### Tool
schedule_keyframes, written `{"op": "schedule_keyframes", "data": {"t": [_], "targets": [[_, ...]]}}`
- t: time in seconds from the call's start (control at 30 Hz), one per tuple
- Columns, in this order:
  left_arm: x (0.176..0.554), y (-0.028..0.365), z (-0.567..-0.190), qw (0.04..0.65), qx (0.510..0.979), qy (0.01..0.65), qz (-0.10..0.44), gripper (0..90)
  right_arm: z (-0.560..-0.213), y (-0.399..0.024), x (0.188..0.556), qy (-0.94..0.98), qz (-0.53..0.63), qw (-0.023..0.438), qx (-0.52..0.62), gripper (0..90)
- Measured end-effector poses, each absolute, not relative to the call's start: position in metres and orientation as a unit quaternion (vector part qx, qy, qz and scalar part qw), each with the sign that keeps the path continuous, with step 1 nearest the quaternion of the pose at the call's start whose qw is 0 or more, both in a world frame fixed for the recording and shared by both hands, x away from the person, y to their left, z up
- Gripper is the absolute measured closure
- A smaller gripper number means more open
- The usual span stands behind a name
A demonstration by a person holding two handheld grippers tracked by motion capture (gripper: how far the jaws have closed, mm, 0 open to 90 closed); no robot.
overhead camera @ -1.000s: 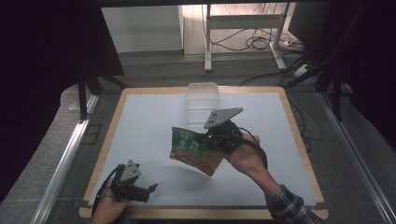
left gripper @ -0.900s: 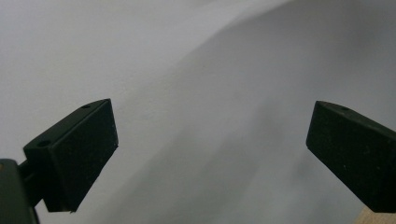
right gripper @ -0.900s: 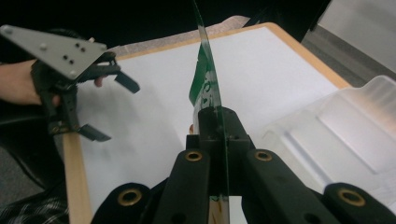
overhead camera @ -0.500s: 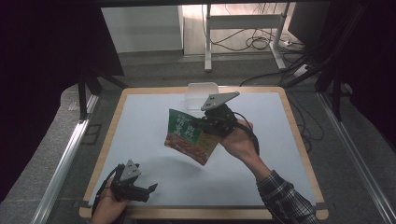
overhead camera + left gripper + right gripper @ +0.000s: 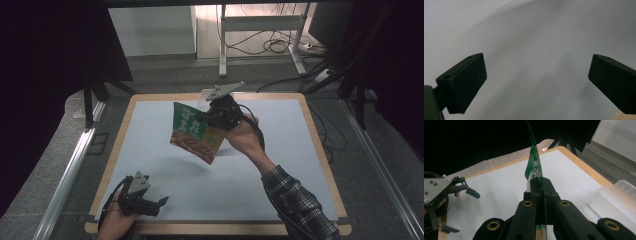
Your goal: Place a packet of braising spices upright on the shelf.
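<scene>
Two grippers are in use, each doing a different job. My right gripper (image 5: 216,120) is clamped fully shut on one edge of a green snack packet (image 5: 194,131), which hangs clear of the white table (image 5: 150,135) over its middle, tilted with its printed face toward the camera of the high view. Gripping the thin edge lets the flat packet dangle freely, so I judge it is being carried toward the clear plastic container (image 5: 614,200) that lies just beside my jaws in the right gripper view. In that view the packet (image 5: 534,165) appears edge-on, a narrow green blade rising from between the closed jaws. My left gripper (image 5: 150,202) rests low at the near left corner of the table, jaws spread wide with nothing between them; the left gripper view shows bare table surface between the two black pads (image 5: 464,82), so it waits out of the way. The container's shape and depth are hard to judge, since its plastic is translucent and cut off at the frame edge. The packet's lettering is too small to read.
</scene>
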State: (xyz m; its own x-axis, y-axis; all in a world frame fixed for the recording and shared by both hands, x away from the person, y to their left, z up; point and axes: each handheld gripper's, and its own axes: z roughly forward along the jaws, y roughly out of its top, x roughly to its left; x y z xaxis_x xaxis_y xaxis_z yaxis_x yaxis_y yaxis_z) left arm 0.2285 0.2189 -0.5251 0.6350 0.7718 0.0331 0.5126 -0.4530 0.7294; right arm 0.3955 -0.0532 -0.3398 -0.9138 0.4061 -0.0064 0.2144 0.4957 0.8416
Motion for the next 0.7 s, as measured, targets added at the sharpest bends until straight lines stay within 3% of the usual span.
{"op": "schedule_keyframes", "data": {"t": [0.7], "targets": [[0.228,0.219,-0.525,0.359,0.830,0.386,0.183,2.0,-0.315,-0.018,0.457,0.836,0.497,0.120,0.199,89.3]]}}
